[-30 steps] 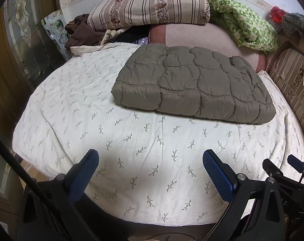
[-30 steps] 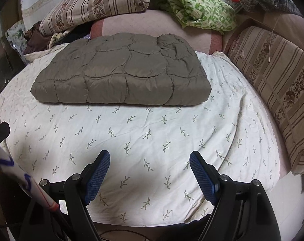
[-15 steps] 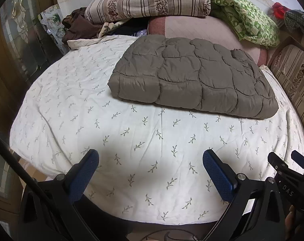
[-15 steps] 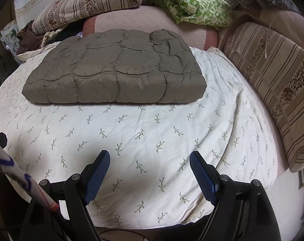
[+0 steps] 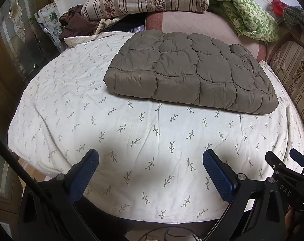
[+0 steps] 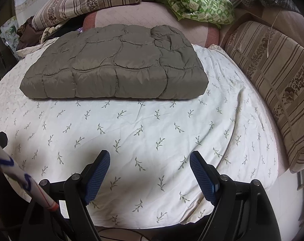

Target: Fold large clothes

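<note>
Hovering wide open and empty, the left tongs (image 5: 151, 161) and right tongs (image 6: 150, 162) are facing the folded padded coat (image 6: 116, 68) ahead, so each should be reaching for a near corner together.

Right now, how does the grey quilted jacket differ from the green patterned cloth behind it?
The grey quilted jacket lies folded into a flat, tidy rectangle on the leaf-print sheet; the green patterned cloth sits crumpled and unfolded on the pink cushion. The jacket is plain; the cloth is printed. Neither is held.
</note>
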